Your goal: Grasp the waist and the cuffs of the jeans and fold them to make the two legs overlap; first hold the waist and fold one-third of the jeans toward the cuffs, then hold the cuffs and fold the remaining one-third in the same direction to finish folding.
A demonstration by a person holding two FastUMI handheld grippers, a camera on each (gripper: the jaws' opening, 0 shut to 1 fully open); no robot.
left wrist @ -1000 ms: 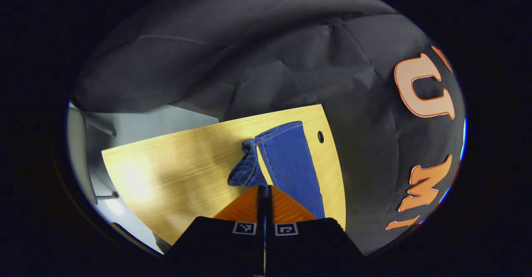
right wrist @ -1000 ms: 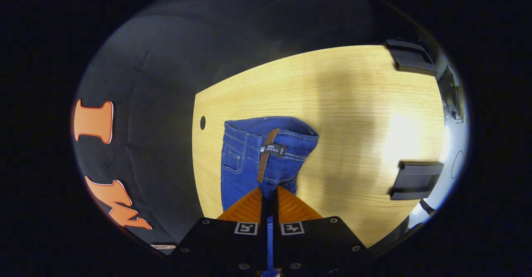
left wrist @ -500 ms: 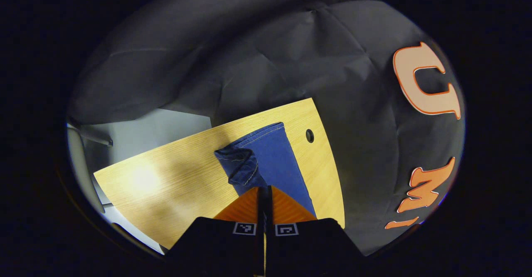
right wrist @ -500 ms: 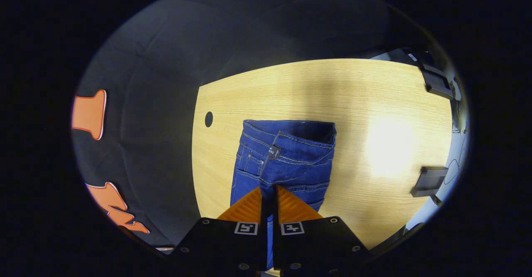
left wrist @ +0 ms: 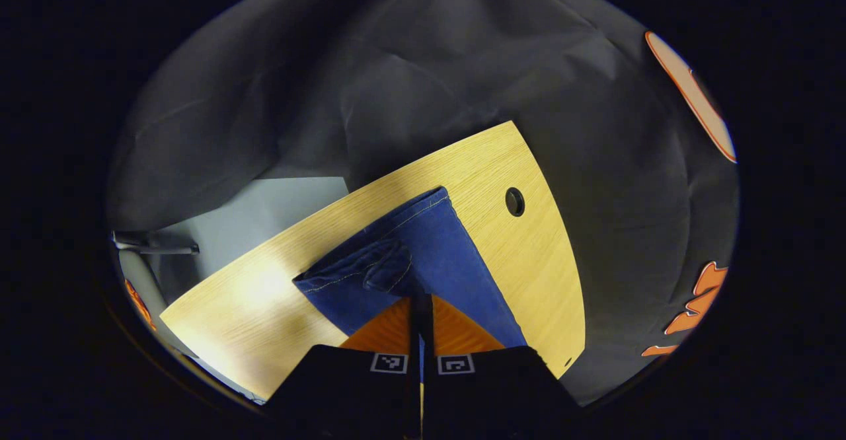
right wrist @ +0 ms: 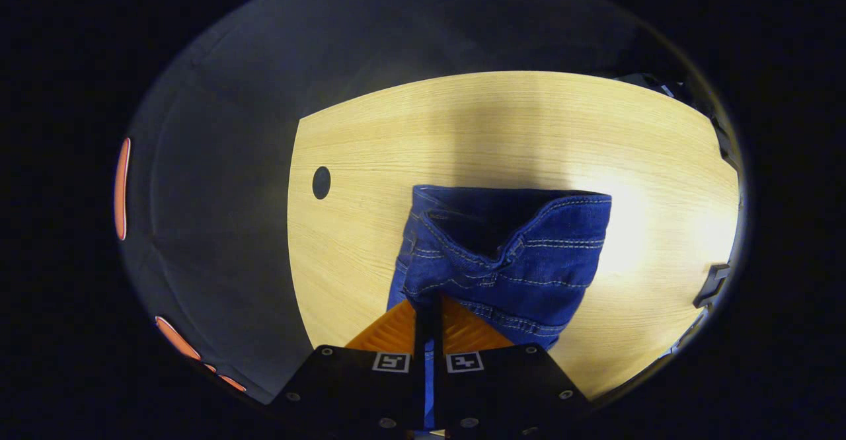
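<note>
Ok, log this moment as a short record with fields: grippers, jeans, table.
left hand-held gripper: shut on the jeans, pinching denim at the cuff end
right hand-held gripper: shut on the jeans at the waist end
jeans: blue denim, draped from both grips onto the table, waistband gaping open
table: light wood, with a round hole near its edge
fold stage: legs being brought together; thirds not yet folded

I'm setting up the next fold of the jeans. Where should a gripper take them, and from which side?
Take the waistband at its stitched top edge, coming in low from the open table beyond it. That edge is thick, gapes slightly and lies on top, so one finger could probably slide under it.
</note>
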